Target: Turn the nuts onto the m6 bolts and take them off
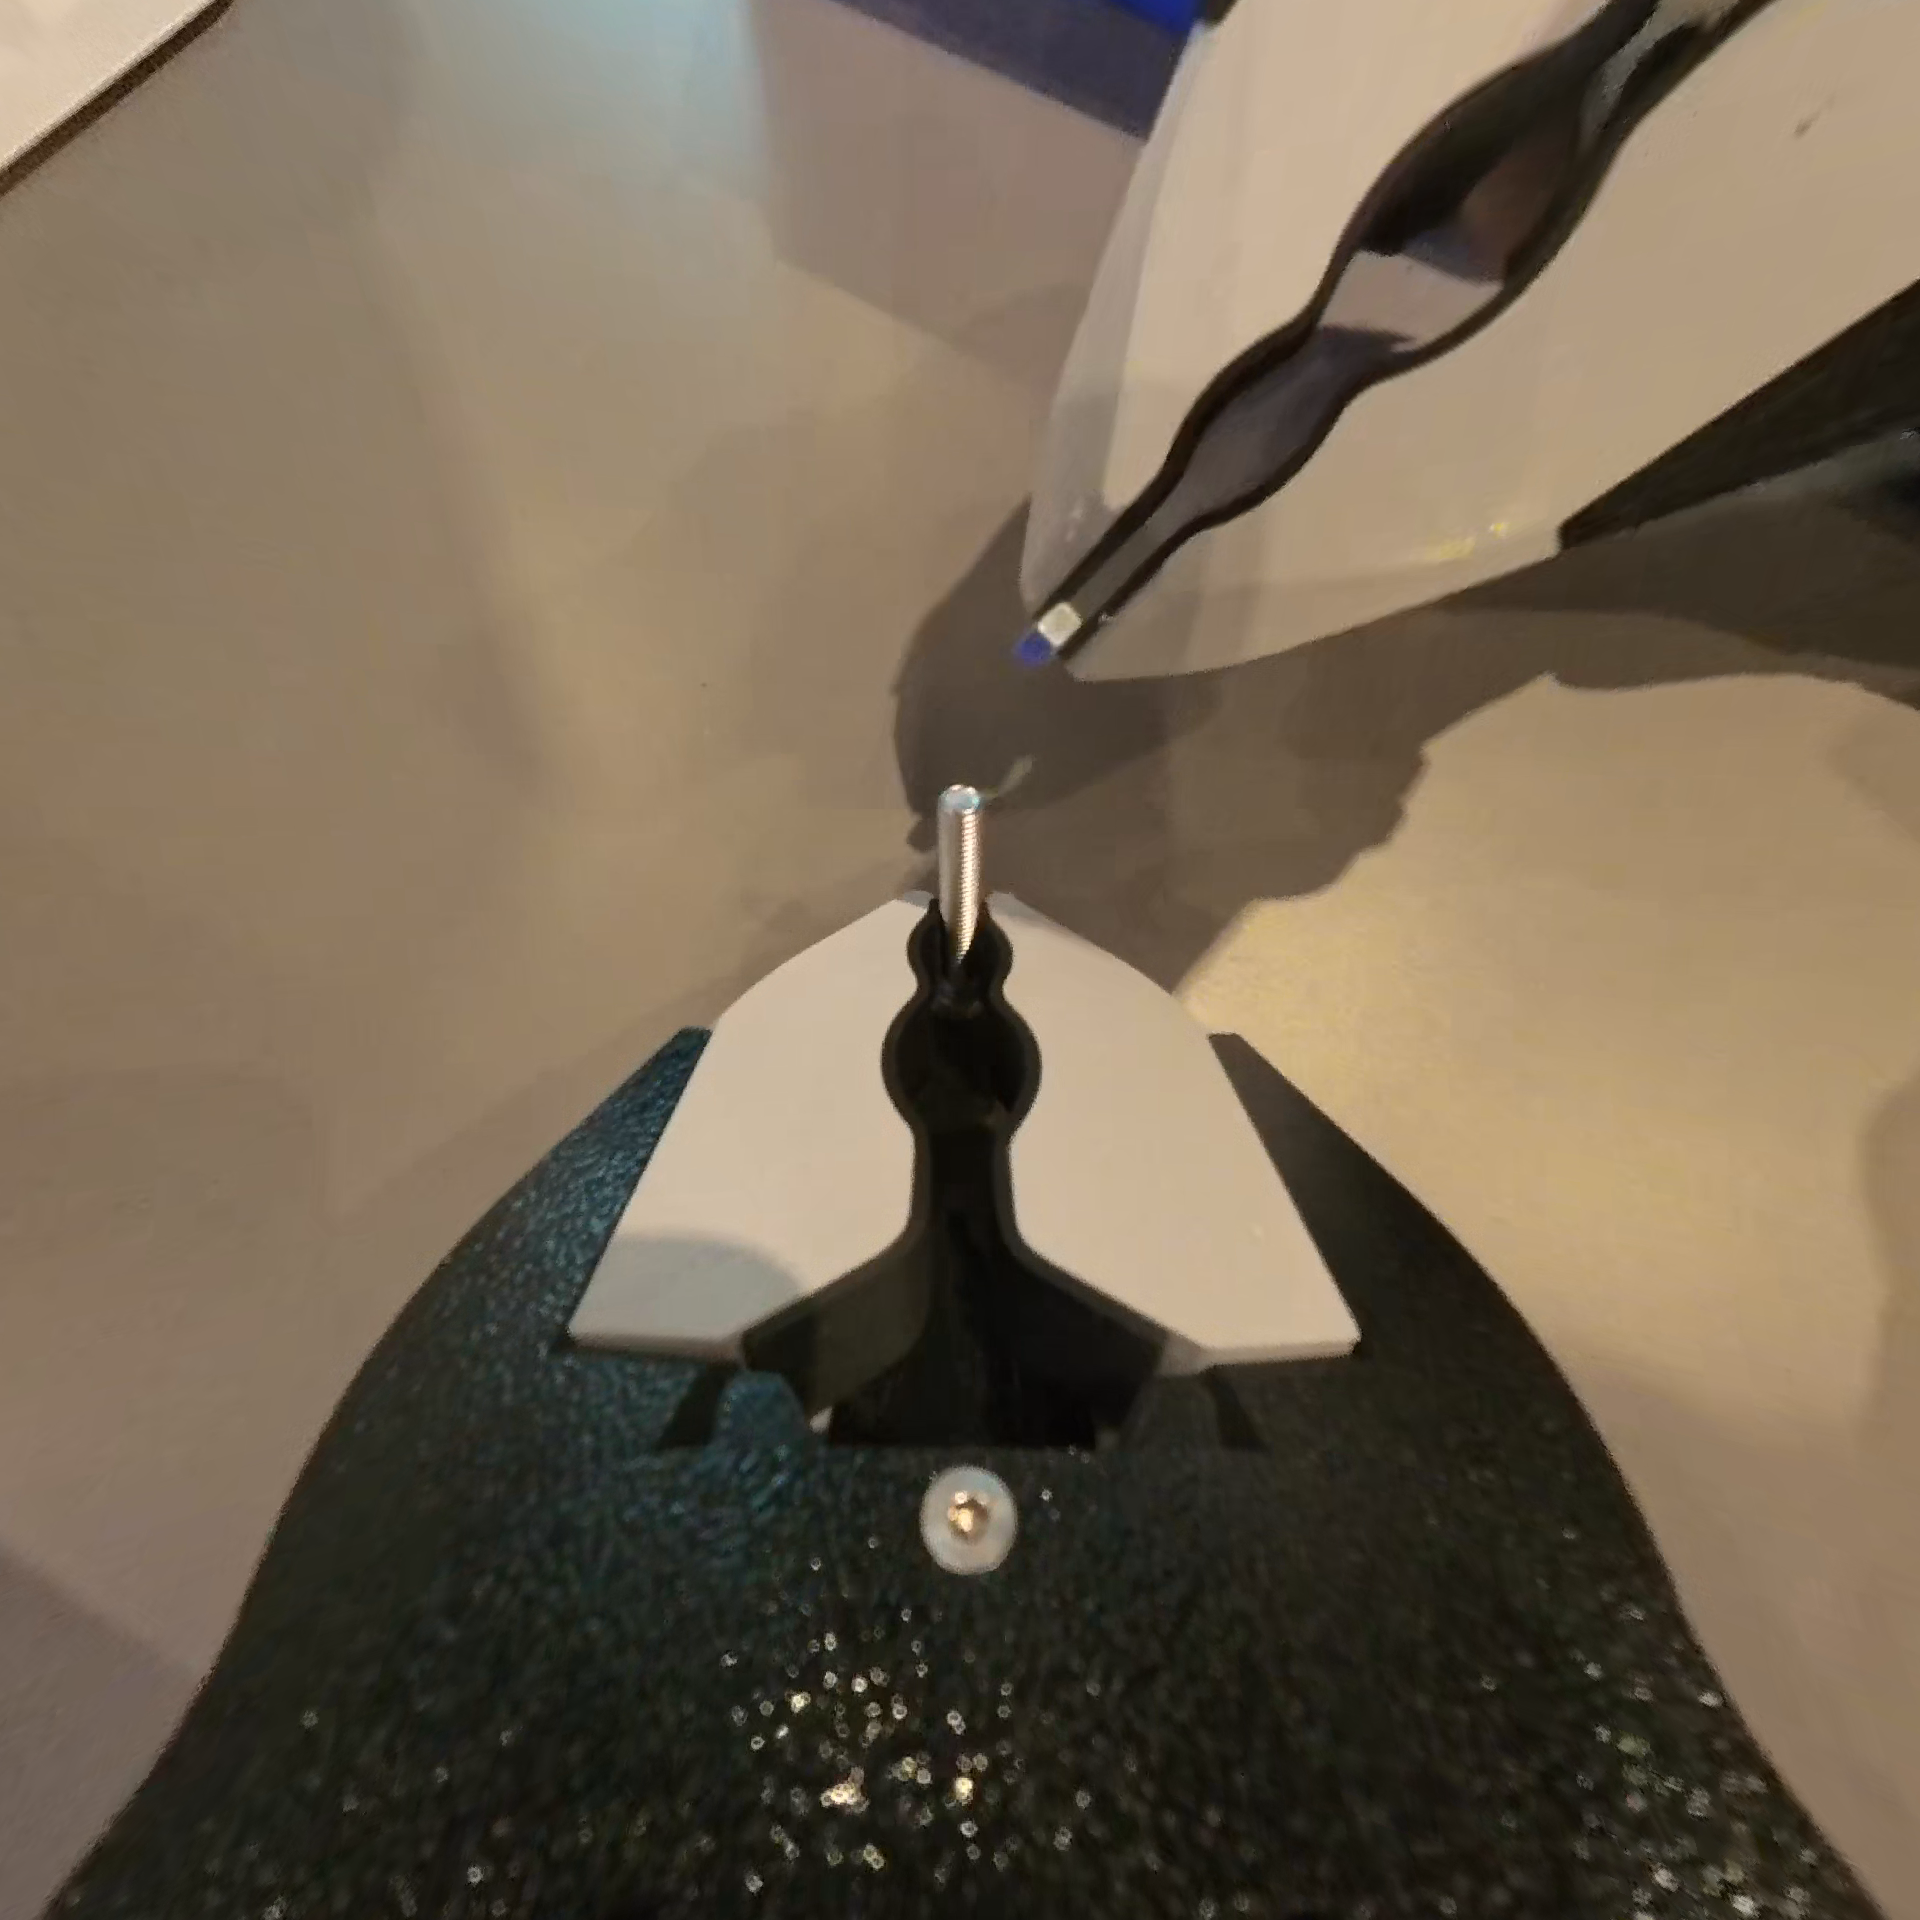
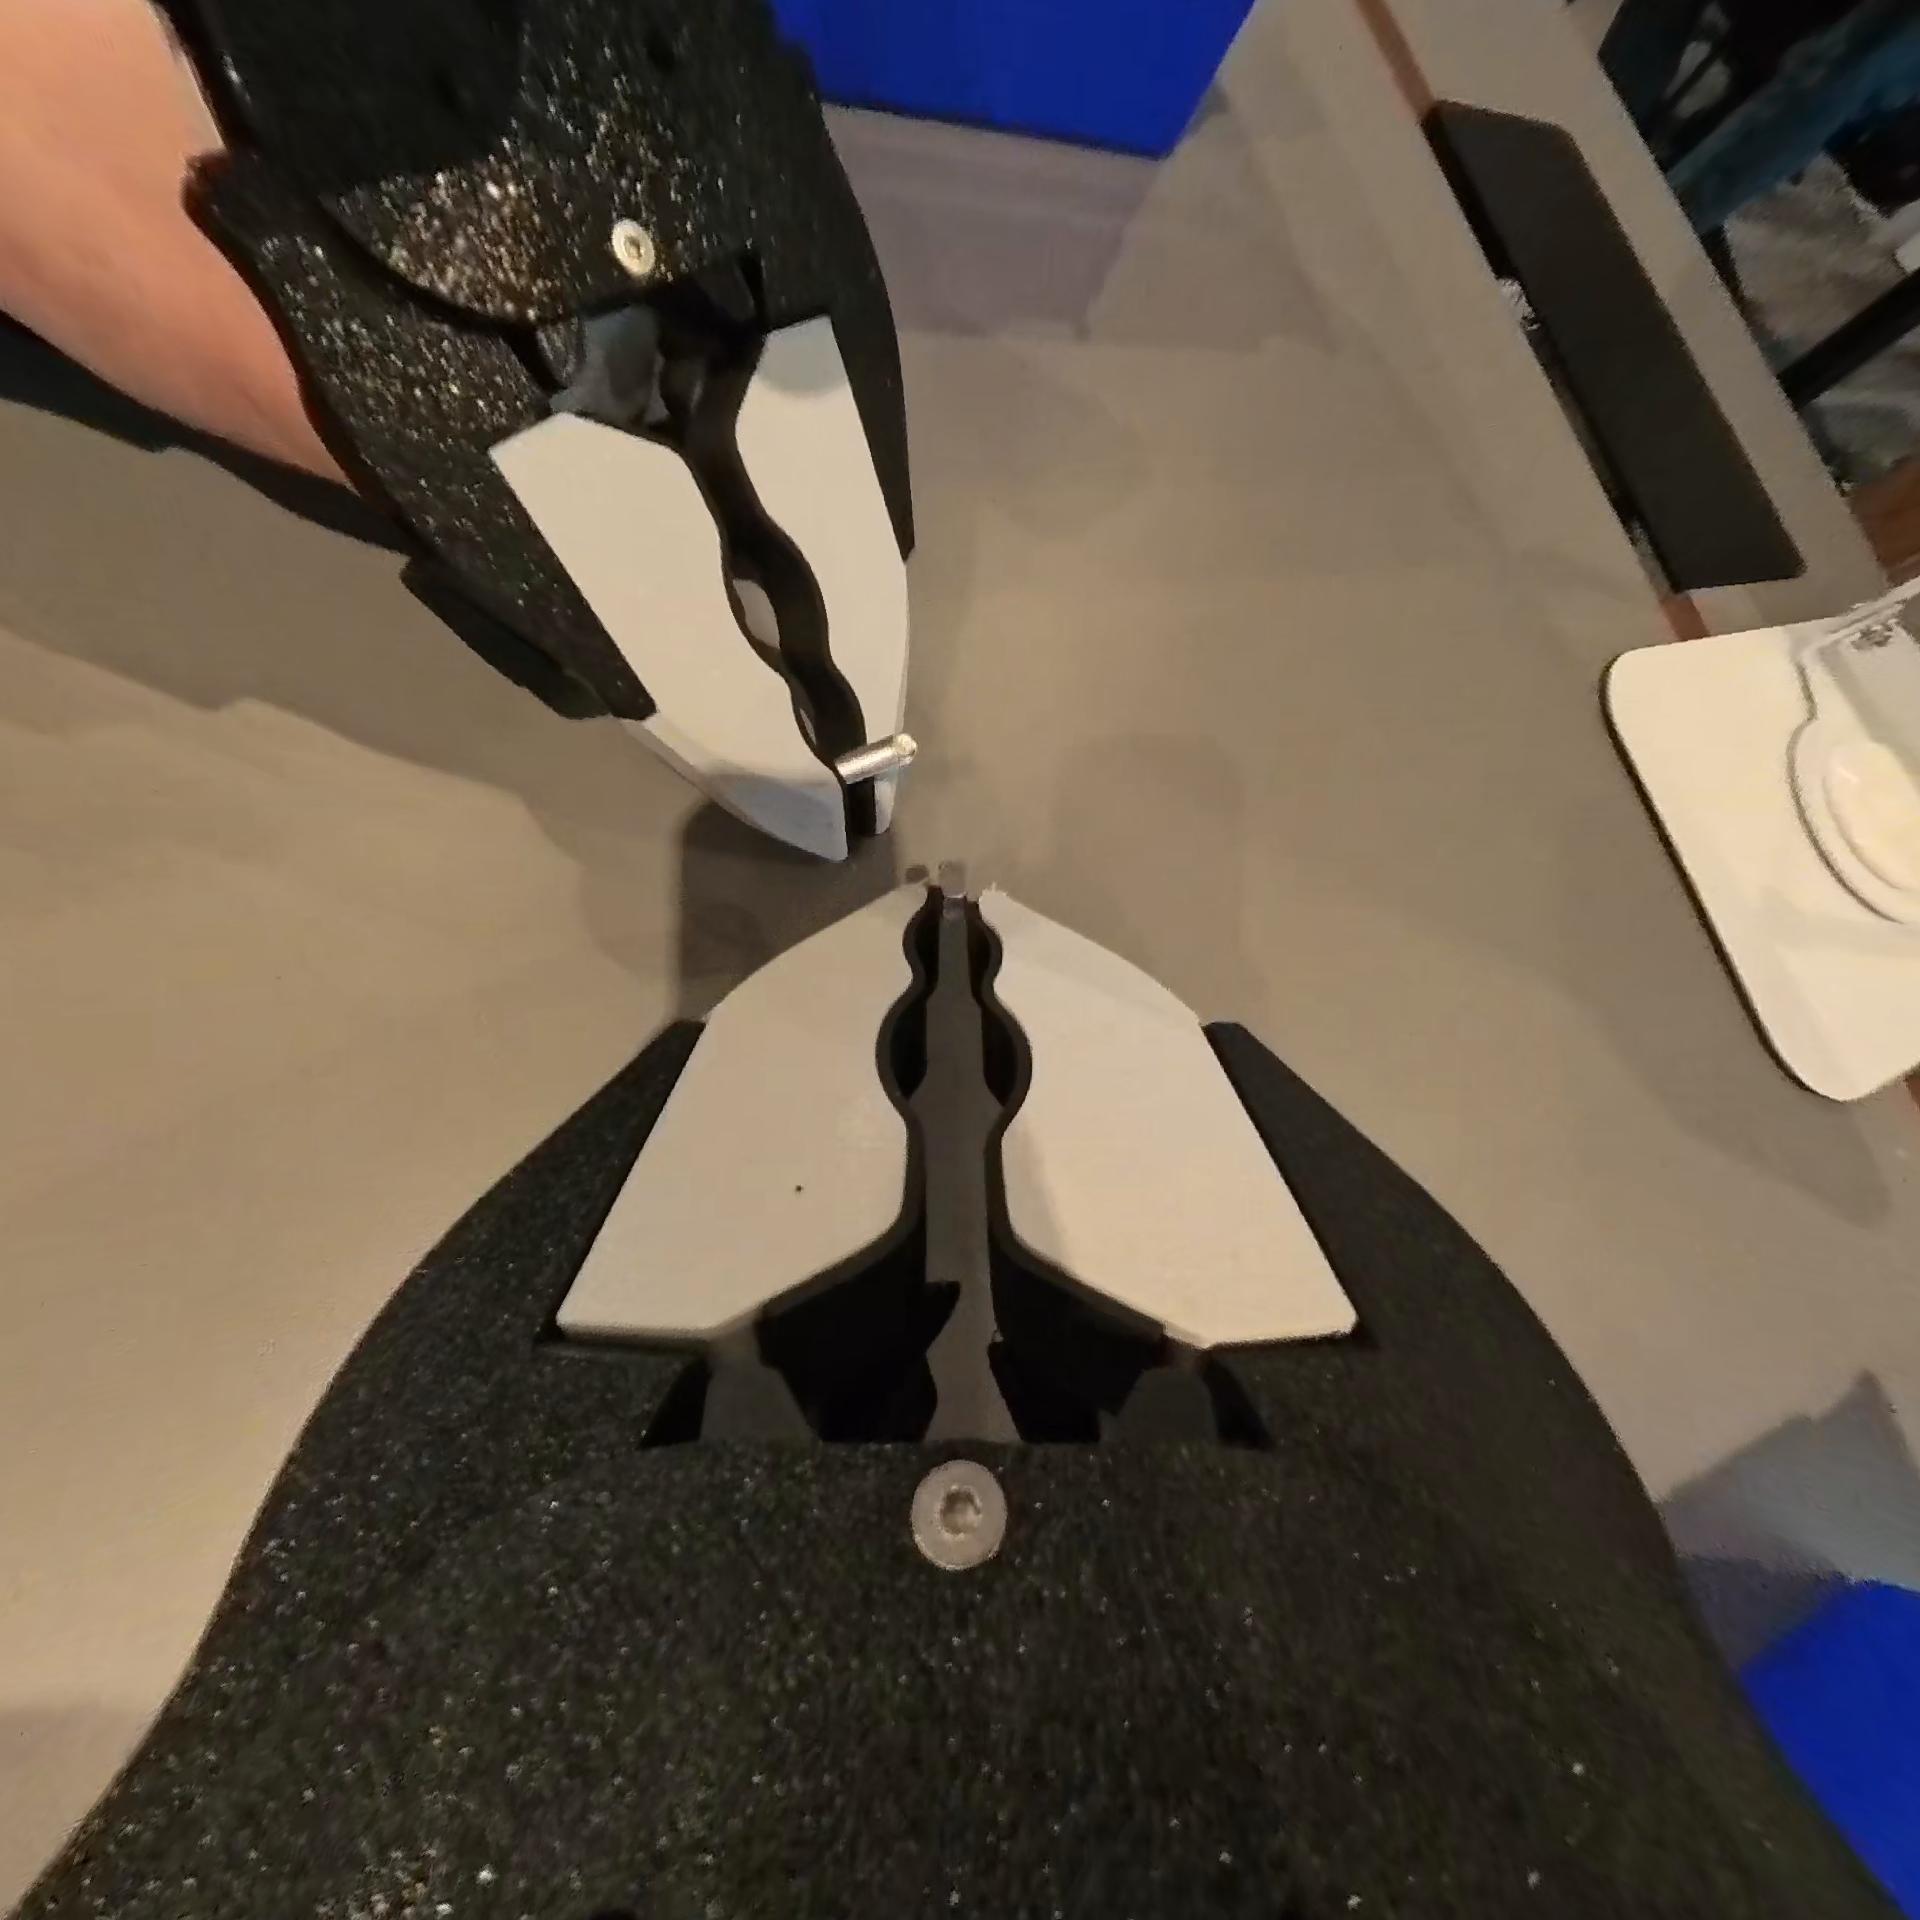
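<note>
In the left wrist view my left gripper (image 1: 956, 920) is shut on a silver bolt (image 1: 956, 852). The threaded shaft sticks forward out of the fingertips. My right gripper (image 1: 1051, 642) comes in from the upper right, shut on a small silver nut (image 1: 1062, 623) at its tip. The nut is a short way beyond the bolt's end and apart from it. In the right wrist view my right gripper (image 2: 951, 902) pinches the nut (image 2: 951, 878). The left gripper (image 2: 860, 805) points down from the upper left with the bolt (image 2: 878, 756) aimed to the right.
Both grippers hang over a grey table (image 1: 416, 623). A white board (image 2: 1714, 831) lies at the right, with a black bar (image 2: 1590, 343) behind it. A blue box (image 2: 997, 62) stands at the back. A person's hand (image 2: 83, 260) holds the left gripper. My hands' fingertips stand some 5 cm from each other.
</note>
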Demonstrator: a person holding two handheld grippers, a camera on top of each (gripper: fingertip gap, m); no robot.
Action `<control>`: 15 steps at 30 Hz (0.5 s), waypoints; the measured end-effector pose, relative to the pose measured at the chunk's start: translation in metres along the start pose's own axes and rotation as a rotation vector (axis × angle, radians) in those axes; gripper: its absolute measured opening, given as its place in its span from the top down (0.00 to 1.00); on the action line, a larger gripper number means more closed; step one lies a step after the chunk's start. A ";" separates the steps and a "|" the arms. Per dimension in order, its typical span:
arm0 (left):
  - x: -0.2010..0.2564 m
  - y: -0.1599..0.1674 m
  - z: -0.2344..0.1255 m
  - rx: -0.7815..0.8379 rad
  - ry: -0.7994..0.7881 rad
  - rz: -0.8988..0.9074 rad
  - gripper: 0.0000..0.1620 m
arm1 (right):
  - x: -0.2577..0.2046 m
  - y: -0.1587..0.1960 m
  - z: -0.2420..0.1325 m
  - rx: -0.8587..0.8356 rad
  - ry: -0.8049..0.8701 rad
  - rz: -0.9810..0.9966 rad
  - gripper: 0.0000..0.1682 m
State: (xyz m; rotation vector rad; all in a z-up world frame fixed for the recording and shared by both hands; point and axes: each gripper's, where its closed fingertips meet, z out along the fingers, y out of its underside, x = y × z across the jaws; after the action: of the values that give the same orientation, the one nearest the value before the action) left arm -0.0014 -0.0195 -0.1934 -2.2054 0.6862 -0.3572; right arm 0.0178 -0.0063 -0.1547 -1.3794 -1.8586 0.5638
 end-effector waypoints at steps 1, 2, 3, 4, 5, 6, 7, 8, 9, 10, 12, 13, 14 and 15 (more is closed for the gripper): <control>0.000 0.000 0.000 0.000 0.002 -0.003 0.97 | -0.001 0.000 0.001 0.001 -0.008 0.002 0.97; 0.000 0.001 -0.001 0.000 0.003 -0.005 0.97 | -0.002 0.000 0.002 0.004 -0.013 0.001 0.97; 0.000 0.001 -0.001 0.000 0.005 -0.004 0.97 | -0.003 -0.001 0.002 0.007 -0.017 -0.004 0.97; 0.001 0.002 -0.002 0.000 0.004 -0.004 0.97 | -0.004 -0.001 0.002 0.013 -0.020 -0.012 0.97; 0.001 0.002 -0.002 0.000 0.004 -0.002 0.97 | -0.005 -0.003 0.003 0.019 -0.021 -0.017 0.97; 0.001 0.003 -0.003 0.000 0.004 0.003 0.97 | -0.006 -0.004 0.003 0.025 -0.024 -0.021 0.97; 0.001 0.003 -0.004 0.000 0.003 0.008 0.97 | -0.008 -0.004 0.003 0.032 -0.030 -0.027 0.97; 0.002 0.004 -0.004 -0.001 0.003 0.010 0.97 | -0.009 -0.006 0.004 0.040 -0.034 -0.031 0.97; 0.002 0.004 -0.005 0.000 0.004 0.010 0.97 | -0.010 -0.007 0.004 0.046 -0.036 -0.033 0.97; 0.002 0.005 -0.006 0.000 0.006 0.007 0.97 | -0.011 -0.007 0.005 0.047 -0.040 -0.037 0.97; 0.002 0.006 -0.007 0.000 0.014 -0.002 0.97 | -0.012 -0.005 0.007 0.036 -0.039 -0.044 0.97; 0.002 0.006 -0.007 0.000 0.017 -0.003 0.97 | -0.012 -0.005 0.007 0.039 -0.041 -0.044 0.97; 0.003 0.006 -0.007 0.000 0.022 -0.004 0.96 | -0.013 -0.006 0.007 0.045 -0.047 -0.041 0.97; 0.003 0.007 -0.008 0.000 0.028 -0.006 0.96 | -0.014 -0.007 0.007 0.051 -0.051 -0.037 0.97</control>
State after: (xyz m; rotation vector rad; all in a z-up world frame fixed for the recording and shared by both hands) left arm -0.0046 -0.0296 -0.1932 -2.2061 0.6946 -0.3917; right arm 0.0099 -0.0207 -0.1586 -1.3065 -1.8932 0.6282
